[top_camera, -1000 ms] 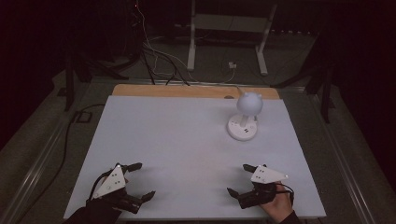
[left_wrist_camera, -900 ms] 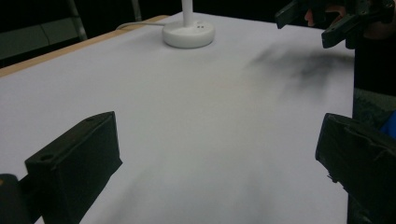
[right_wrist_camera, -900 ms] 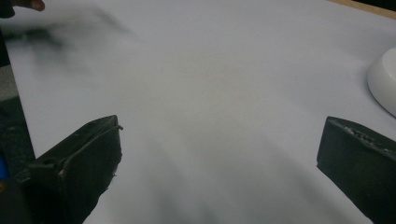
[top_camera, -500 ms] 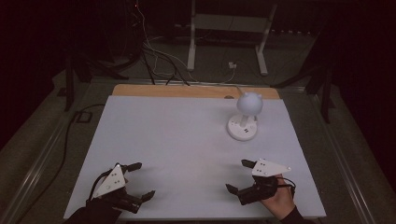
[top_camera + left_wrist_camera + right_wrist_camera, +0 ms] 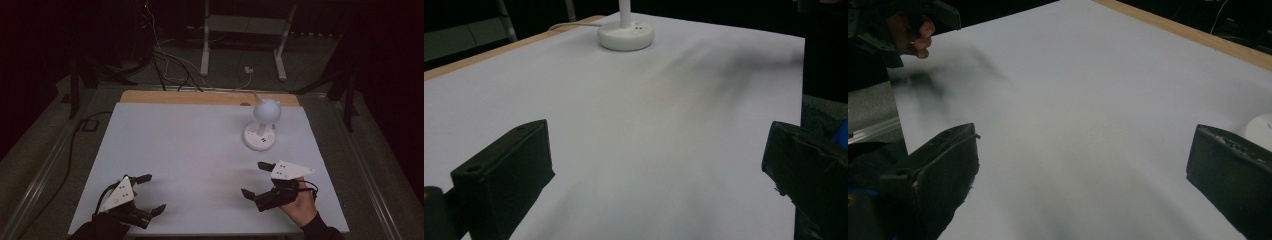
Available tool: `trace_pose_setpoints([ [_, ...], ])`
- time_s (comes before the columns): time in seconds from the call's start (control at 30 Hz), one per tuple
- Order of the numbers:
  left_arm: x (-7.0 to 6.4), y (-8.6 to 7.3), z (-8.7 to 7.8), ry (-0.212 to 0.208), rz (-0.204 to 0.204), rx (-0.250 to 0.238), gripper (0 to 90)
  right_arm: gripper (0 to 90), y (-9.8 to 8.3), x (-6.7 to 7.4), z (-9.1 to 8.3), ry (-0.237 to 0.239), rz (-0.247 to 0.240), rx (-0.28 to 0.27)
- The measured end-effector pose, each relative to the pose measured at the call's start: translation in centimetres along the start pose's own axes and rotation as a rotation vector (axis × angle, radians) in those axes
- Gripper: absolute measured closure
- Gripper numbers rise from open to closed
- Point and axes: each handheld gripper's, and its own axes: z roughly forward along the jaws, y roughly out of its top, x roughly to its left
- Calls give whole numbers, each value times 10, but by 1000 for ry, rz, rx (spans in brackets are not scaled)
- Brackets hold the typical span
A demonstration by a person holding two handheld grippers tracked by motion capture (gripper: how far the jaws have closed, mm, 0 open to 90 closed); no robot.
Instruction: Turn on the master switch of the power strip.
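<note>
White sheet is covering the bench (image 5: 200,150) almost edge to edge, wooden strip (image 5: 190,97) showing along the far side

High view: left claw (image 5: 149,194) is sitting near the front-left corner, jaws spread wide, nothing between them. Right claw (image 5: 256,179) is hovering near the front-right, also spread and empty, hand (image 5: 300,207) wrapped around its body. Both are pointing inward and forward, looks like a ready pose. Nearest thing to the right claw is the small white lamp (image 5: 262,125), round base with a ball head on a short stem, standing upright in the far-right part of the sheet, well apart from both claws. Its cord is running off the far edge, probably why it's parked back there. Open sheet between the claws and across the whole middle, plenty of room for a straight approach. Right edge of the bench is near the lamp, so I'd keep any push away from that side

Left claw view: jaws are standing wide apart at the bottom corners, bare sheet between them. Lamp base (image 5: 626,36) is sitting far ahead near the wooden edge, stem rising out of frame. Clear lane to it

Right claw view: jaws spread, empty. Sliver of lamp base (image 5: 1260,127) is peeking just past the right jaw, so the claw is aiming left of it and needs to swing over. Other hand (image 5: 910,32) is showing far off at the top left
</note>
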Motion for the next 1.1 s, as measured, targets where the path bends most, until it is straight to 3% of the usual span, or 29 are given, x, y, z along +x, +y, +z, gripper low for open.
trace_pose_setpoints([
  [0.73, 0, 0, 0, -2, -1, 0, 4, 0, 30, -29, -13, -45, -1, -59],
  [1.1, 1, 0, 0, 1, -2, -3, 4, 0, 29, -58, -16, -112, 39, -84],
])
